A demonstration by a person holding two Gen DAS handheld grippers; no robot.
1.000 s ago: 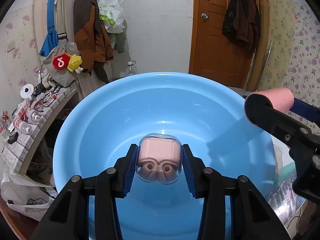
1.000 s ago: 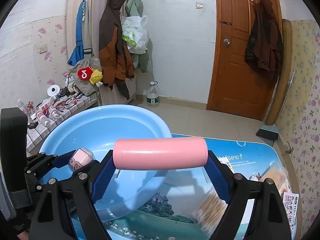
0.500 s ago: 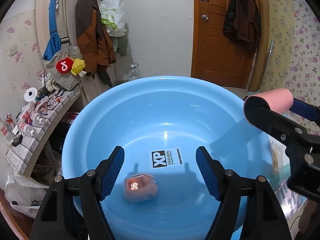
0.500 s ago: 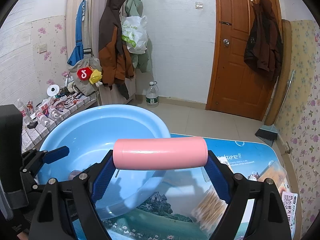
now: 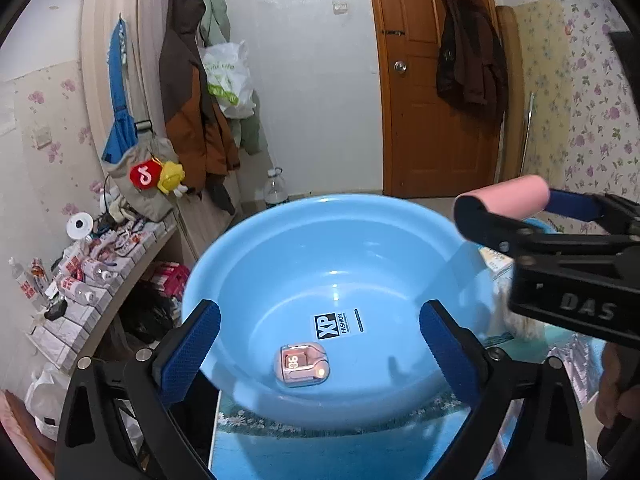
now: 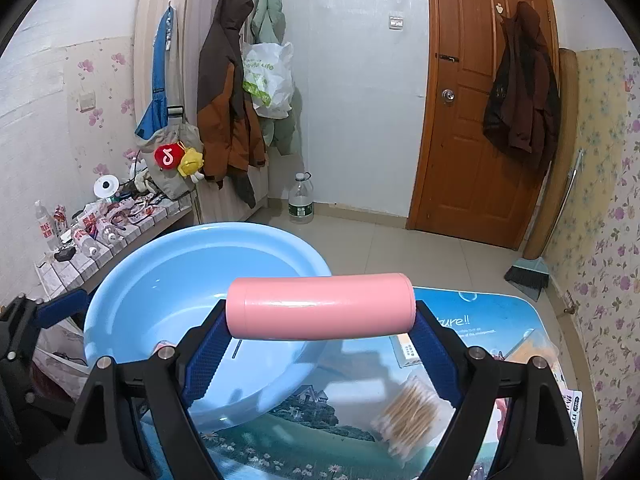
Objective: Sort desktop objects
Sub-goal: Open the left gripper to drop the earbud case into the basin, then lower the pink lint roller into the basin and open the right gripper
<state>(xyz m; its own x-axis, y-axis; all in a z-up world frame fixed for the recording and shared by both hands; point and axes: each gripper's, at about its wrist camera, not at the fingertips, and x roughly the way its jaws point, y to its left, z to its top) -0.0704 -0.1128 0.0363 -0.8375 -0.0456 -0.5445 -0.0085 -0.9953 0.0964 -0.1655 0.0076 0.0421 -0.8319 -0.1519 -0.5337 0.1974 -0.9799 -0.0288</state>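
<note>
With our left gripper (image 5: 320, 340) opening, empty, above the earbud case (image 5: 301, 364) in the basin (image 5: 280, 240), we judge the pink cylinder (image 6: 320, 311) clamped in our right gripper (image 6: 320, 340) goes in next.

Lt blue basin (image 5: 280, 240), pink earbud case (image 5: 301, 364), pink cylinder (image 6: 320, 306), blue-padded black grippers, floral wallpaper (image 5: 600, 80)

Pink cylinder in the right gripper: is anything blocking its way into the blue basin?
Nothing visible does. The pink cylinder, clamped endwise in the right gripper, sits beside the blue basin's open top; inside lies only a small pink earbud case, off to one side.
</note>
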